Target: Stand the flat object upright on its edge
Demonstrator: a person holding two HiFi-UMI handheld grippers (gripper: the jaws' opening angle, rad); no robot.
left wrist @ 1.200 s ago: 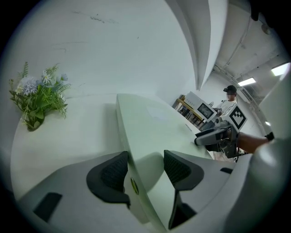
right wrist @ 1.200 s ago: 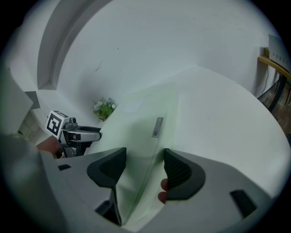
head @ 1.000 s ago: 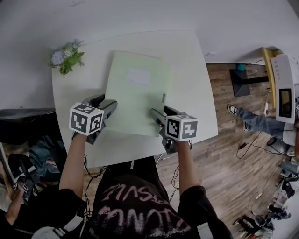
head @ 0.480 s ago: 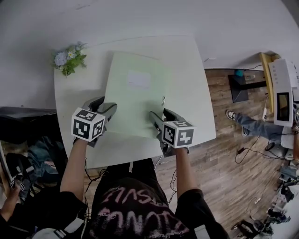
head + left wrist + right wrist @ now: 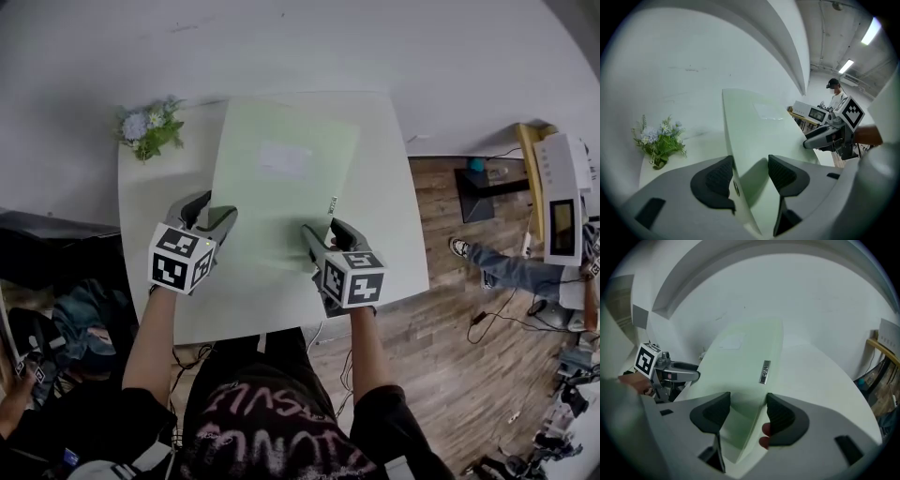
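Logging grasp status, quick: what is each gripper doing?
Left gripper: open around the green folder's edge.
Right gripper: open around the folder's opposite edge.

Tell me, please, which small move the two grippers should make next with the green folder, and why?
Probably close both sets of jaws. The left gripper and the right gripper each straddle a side edge of the green folder, but their pads stand apart, with a gap beside the sheet. Without a firm pinch it would likely slip when tilted up from the table.

The right gripper point(image 5: 743, 414) holds its jaws apart around a corner of the folder point(image 5: 740, 362); the left gripper point(image 5: 675, 371) shows at frame left, over the table point(image 5: 820, 380).
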